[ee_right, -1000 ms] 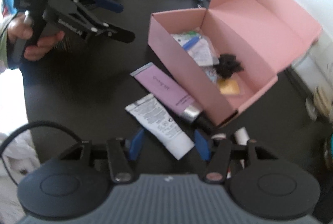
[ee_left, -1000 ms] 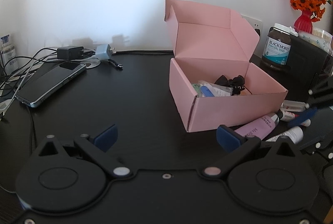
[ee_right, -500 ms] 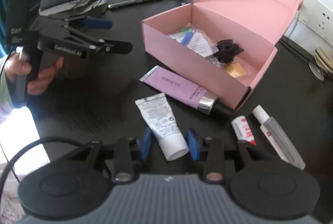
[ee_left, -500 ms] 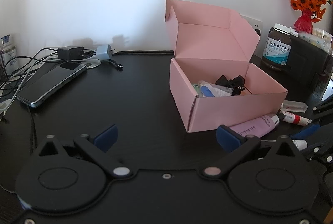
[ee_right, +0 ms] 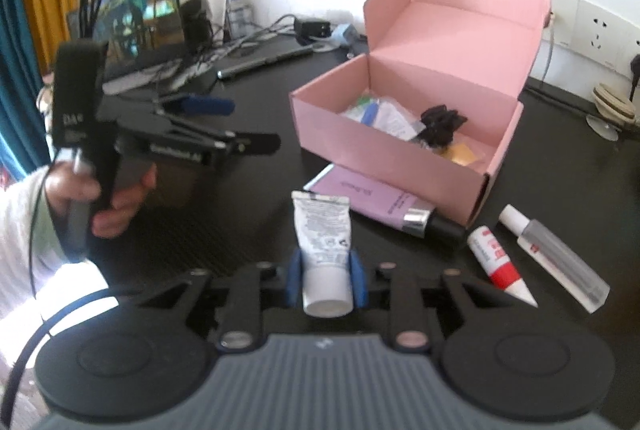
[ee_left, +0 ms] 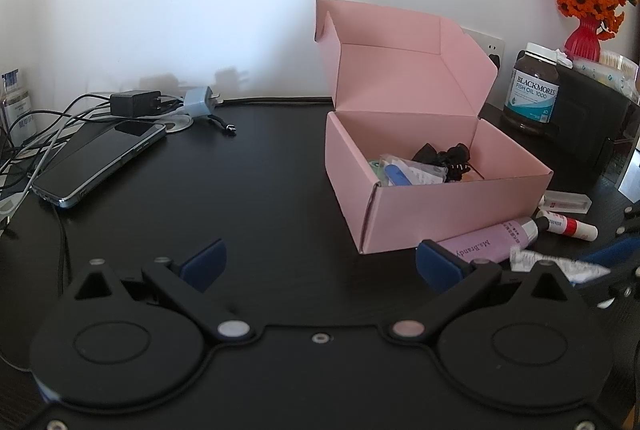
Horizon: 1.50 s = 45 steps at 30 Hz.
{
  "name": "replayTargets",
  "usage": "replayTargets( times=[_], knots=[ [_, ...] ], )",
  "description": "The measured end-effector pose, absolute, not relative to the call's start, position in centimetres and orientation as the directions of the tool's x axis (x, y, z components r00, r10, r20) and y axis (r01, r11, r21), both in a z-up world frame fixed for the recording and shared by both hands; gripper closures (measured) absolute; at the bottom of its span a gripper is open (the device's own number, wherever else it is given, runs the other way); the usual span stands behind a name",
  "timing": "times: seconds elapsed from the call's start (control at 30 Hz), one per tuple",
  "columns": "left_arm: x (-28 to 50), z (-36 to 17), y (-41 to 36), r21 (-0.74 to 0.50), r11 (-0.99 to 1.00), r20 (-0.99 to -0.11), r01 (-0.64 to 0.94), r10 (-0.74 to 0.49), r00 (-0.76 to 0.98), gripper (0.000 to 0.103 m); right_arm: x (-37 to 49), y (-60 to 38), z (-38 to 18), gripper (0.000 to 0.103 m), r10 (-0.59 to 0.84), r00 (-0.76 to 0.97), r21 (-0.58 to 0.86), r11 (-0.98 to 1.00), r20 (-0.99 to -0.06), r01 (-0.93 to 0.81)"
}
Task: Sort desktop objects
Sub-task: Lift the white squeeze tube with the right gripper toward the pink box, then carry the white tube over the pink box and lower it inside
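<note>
Right gripper, jaws just closing, clamps the white tube near the pink box; left gripper gapes empty.

In the right wrist view an open box sits right of centre on the desk. A lotion tube lies along its lower wall. Below that tube, at lower centre, a cream tube lies. Two small tubes lie at lower right. A laptop stands at upper left, a phone right of it.
</note>
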<state>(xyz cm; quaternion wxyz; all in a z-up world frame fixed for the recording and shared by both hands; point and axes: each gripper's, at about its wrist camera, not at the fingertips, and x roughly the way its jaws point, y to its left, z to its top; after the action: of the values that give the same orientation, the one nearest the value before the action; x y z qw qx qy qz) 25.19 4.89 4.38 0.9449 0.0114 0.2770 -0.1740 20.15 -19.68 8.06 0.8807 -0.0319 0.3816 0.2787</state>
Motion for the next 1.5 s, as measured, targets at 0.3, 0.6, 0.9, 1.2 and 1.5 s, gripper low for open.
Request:
replayTargets(
  times=[0.3, 0.6, 0.9, 1.2, 1.5],
  knots=[
    [25.2, 4.4, 5.0, -0.083, 0.939, -0.527, 0.333, -0.325, 0.785, 0.000, 21.8, -21.2, 12.1, 0.078, 0.460, 0.666, 0.174, 0.875, -0.588, -0.451],
    [25.2, 4.4, 5.0, -0.081, 0.941, -0.528, 0.328, -0.319, 0.787, 0.000, 27.0, -21.0, 14.1, 0.078, 0.252, 0.766, 0.088, 0.964, -0.592, -0.249],
    [25.4, 4.3, 5.0, -0.083, 0.942, -0.534, 0.326, -0.318, 0.783, 0.000, 30.9, -18.4, 11.7, 0.078, 0.093, 0.731, -0.057, 0.982, -0.676, -0.177],
    [25.3, 4.4, 5.0, -0.087, 0.942, -0.532, 0.325, -0.320, 0.784, 0.000, 32.4, -16.1, 10.3, 0.078, 0.038, 0.696, -0.135, 0.972, -0.717, -0.192],
    [25.2, 4.4, 4.9, -0.079, 0.941, -0.529, 0.329, -0.319, 0.786, 0.000, 33.1, -15.0, 10.0, 0.078, 0.164, 0.618, -0.054, 0.946, -0.769, -0.319]
  ],
)
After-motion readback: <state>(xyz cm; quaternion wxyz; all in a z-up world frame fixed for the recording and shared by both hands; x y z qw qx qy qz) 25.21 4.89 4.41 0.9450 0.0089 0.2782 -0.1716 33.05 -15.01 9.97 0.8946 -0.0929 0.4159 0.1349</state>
